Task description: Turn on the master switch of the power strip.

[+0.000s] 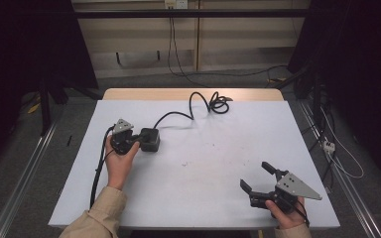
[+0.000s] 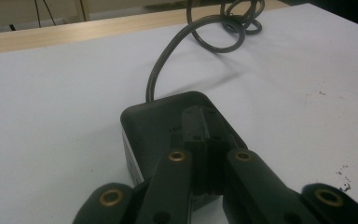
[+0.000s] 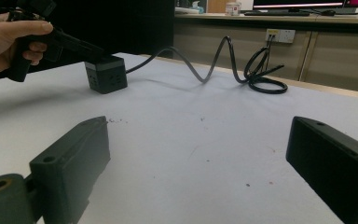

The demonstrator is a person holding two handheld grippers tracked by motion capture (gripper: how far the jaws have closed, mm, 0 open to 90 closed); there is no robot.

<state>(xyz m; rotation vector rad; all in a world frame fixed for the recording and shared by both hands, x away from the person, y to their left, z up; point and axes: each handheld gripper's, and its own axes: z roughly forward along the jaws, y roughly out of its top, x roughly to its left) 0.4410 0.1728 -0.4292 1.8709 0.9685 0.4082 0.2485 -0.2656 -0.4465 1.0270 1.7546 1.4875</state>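
At the table's (image 1: pixel 203 198) left, the left gripper (image 2: pixel 204 135) rests closed and empty atop the cube (image 1: pixel 149 139), the right gripper (image 1: pixel 260 181) wide open, empty; pressing off-centre could tip the cube or tug its cord (image 1: pixel 193 106).

Matt black plastic socket cube (image 2: pixel 168 123) on smooth white table (image 1: pixel 218 163).

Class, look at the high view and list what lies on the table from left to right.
Left hand-held gripper with closed jaws resting on top of the black cube-shaped power block → coiled black cable toward the far edge → right hand-held gripper, jaws open, near the front right corner.
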